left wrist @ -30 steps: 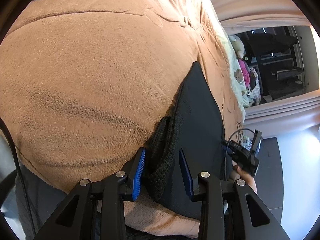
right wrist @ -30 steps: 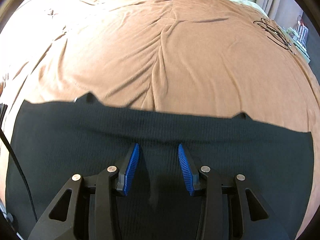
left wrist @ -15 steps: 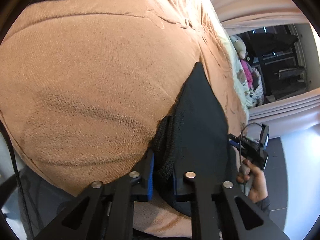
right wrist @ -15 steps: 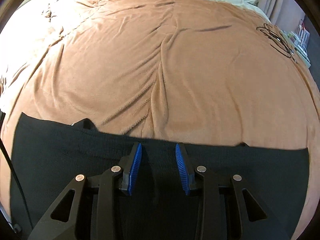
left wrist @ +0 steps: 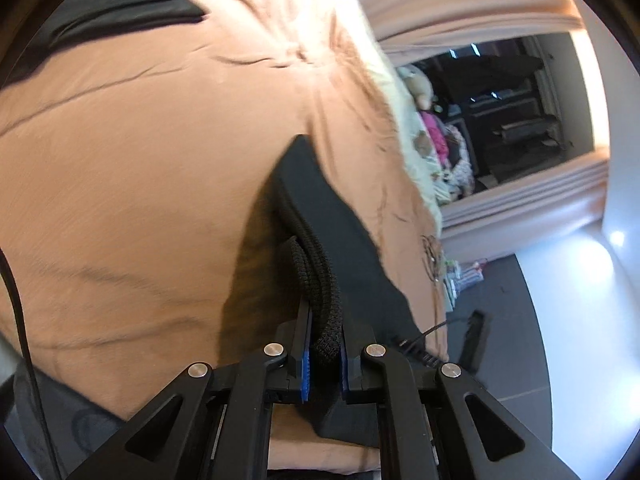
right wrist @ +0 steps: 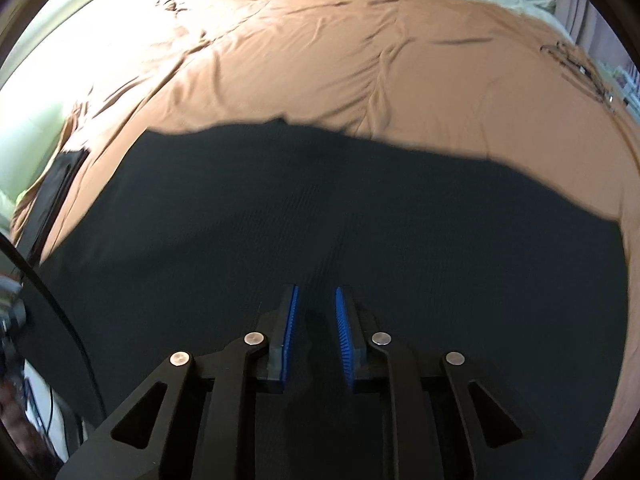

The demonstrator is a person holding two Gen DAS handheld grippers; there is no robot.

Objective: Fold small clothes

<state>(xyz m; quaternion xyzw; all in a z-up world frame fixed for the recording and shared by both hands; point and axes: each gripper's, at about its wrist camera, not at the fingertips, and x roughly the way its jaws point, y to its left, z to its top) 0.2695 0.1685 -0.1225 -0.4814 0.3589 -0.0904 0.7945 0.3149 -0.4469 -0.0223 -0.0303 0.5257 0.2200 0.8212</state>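
Up close in the left wrist view, the left tool [left wrist: 322, 354] pinches the thick knitted hem of a black garment [left wrist: 332, 224], its blue pads nearly together on the fabric, which lifts off the tan blanket [left wrist: 132, 184] on the bed. Next, the right wrist view: the right tool [right wrist: 316, 320] hovers over the spread garment [right wrist: 360, 216], pads partly apart, gripping nothing.

Both wrist views sit close, apparently sharing the black garment [left wrist: 340, 224].
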